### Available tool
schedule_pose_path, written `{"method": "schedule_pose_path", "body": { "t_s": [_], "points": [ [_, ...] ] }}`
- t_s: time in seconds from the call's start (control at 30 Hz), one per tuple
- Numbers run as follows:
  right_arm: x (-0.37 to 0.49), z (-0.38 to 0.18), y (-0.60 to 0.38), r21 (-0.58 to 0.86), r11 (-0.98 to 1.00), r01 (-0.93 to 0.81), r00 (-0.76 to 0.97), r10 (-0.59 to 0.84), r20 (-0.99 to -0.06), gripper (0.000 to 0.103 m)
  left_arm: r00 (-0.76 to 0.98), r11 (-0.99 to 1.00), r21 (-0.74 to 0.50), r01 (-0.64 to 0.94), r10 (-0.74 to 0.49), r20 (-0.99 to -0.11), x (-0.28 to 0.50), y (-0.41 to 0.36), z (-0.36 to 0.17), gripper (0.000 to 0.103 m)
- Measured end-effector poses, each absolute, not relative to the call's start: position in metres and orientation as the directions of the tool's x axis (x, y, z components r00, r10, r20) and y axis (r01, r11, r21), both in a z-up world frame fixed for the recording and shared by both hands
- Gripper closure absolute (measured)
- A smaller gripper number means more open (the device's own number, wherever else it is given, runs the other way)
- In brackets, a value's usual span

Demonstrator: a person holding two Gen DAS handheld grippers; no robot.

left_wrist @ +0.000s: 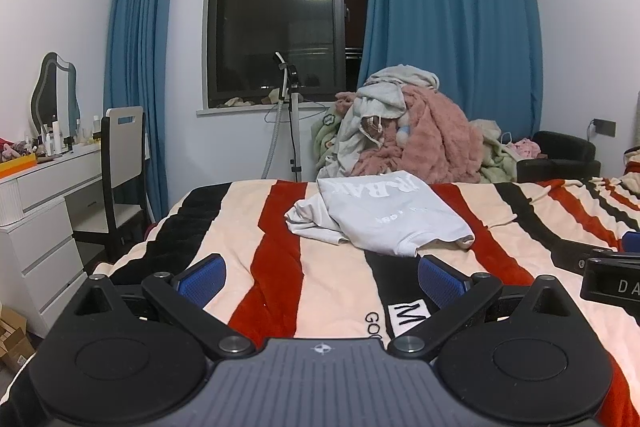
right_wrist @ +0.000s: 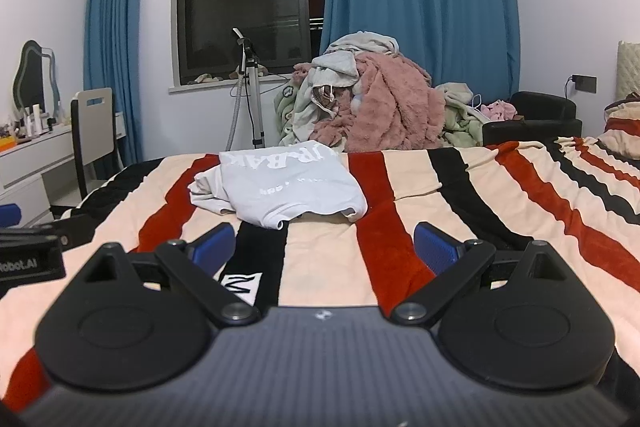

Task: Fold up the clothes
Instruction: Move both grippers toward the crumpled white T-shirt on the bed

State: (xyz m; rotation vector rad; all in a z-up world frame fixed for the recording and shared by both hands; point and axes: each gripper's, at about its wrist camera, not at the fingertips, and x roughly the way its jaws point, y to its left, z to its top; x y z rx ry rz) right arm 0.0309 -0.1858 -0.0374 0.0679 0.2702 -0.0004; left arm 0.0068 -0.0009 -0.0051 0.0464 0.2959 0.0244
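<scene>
Covering the bed (left_wrist: 280, 227), a striped blanket (left_wrist: 276, 267) in cream, red and black, running out toward 12 o'clock. Lying on it near the far edge, around 12 o'clock from both grippers and well apart from them, one pale grey T-shirt (left_wrist: 380, 215) with white lettering, partly folded, with one cream garment (left_wrist: 308, 223) bunching out from under its 9 o'clock side. Hovering low over the blanket, left gripper (left_wrist: 322, 277) with blue pads spread wide and holding nothing; right gripper (right_wrist: 324, 243) likewise gaping and empty. Standing beyond the bed: one dark window (left_wrist: 276, 15) between two blue curtains (left_wrist: 452, 27), one heap of clothes and pink fleece (left_wrist: 408, 131) at 1 o'clock, one white dresser (left_wrist: 44, 211) with one mirror (left_wrist: 56, 95) and one chair (left_wrist: 120, 167) at 9 o'clock, one stand (left_wrist: 292, 119).
</scene>
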Motion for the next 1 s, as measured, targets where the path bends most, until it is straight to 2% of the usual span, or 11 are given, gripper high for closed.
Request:
{"method": "schedule_pose_path", "body": {
  "t_s": [0.53,0.67,0.87,1.0],
  "points": [
    [0.032,-0.035,-0.188,0.085,0.996,0.029,0.963,-0.005,-0.269,0.005,0.943,0.999,0.023,-0.039,0.044,-0.33,0.017,0.003,-0.013,0.0],
    [0.047,-0.024,-0.19,0.132,0.989,0.065,0.964,-0.028,-0.264,0.005,0.931,0.999,0.0,-0.05,0.046,-0.362,0.026,0.007,-0.022,0.0],
    [0.091,0.022,-0.193,0.165,0.984,0.07,0.976,-0.034,-0.216,0.005,0.912,0.999,-0.017,-0.03,0.02,-0.41,0.046,0.006,-0.038,0.0],
    [0.107,0.025,-0.209,0.21,0.976,0.058,0.978,-0.014,-0.207,0.005,0.863,1.0,-0.025,0.013,-0.024,-0.505,0.088,-0.006,-0.057,0.0]
  ]
}}
